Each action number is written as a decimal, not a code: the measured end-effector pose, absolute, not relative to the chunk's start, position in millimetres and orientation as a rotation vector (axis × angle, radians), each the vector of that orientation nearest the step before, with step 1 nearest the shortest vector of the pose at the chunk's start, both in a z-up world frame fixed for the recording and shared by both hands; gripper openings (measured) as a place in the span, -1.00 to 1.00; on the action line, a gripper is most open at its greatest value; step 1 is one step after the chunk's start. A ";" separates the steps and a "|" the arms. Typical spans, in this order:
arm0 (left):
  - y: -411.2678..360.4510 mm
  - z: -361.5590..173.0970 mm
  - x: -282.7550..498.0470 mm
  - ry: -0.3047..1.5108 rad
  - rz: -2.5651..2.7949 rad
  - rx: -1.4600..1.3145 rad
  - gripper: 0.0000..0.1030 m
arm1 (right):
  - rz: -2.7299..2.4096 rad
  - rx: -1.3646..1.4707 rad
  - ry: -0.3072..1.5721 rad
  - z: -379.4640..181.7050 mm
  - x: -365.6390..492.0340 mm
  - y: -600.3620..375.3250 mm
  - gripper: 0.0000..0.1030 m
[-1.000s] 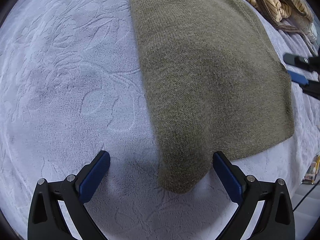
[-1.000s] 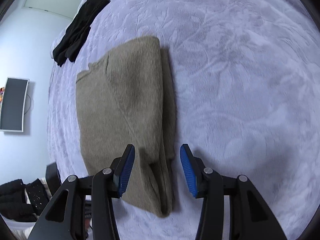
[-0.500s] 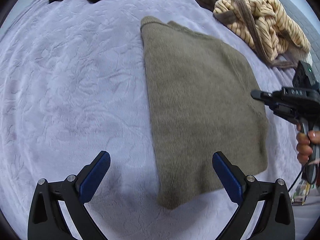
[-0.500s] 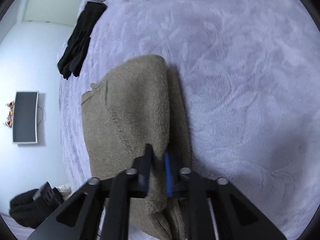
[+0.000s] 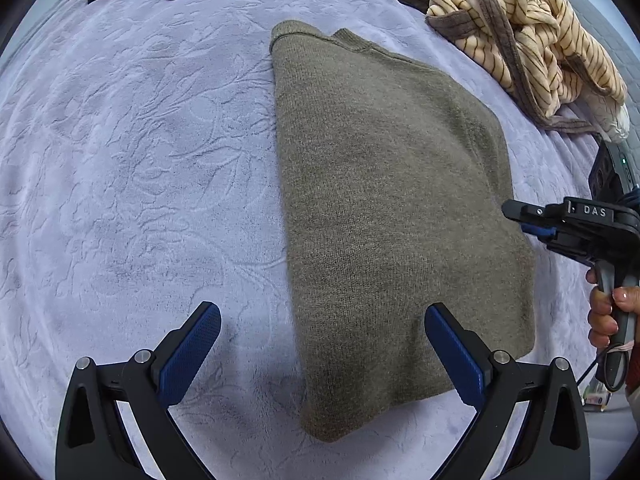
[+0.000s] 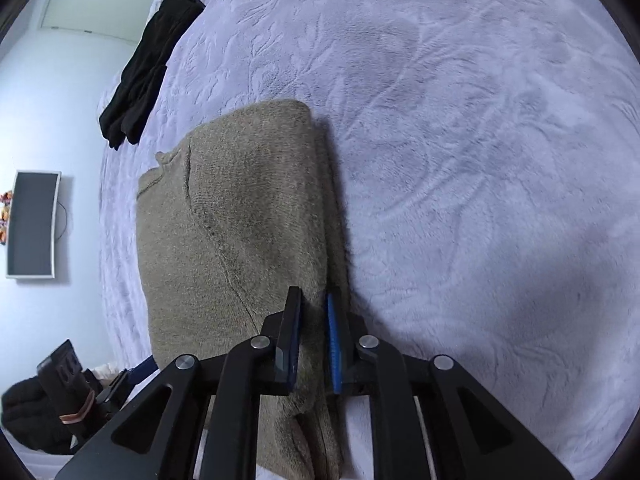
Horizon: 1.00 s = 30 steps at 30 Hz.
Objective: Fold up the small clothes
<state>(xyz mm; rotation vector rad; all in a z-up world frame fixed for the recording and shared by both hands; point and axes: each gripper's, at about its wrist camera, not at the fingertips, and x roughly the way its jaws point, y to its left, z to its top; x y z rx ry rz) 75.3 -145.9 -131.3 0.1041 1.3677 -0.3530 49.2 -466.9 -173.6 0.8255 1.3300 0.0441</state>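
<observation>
Olive knit, the sweater [image 5: 392,216] lies flat and partly folded on the lilac bed [image 5: 140,168], its right edge pinched between the nearly closed fingers of the right claw [image 6: 314,344], while the left claw [image 5: 322,354] hovers spread wide over the near hem, gripping nothing. To fold well, I'd say the left claw should pinch the near corner so both edges lift together and the layers stay aligned.

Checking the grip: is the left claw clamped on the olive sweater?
No: the left claw hangs wide open above the olive sweater, touching nothing.
</observation>
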 end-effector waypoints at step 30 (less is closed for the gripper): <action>-150.6 -148.0 113.5 1.391 -0.475 0.030 0.98 | 0.155 0.912 1.273 -185.5 61.2 -490.9 0.12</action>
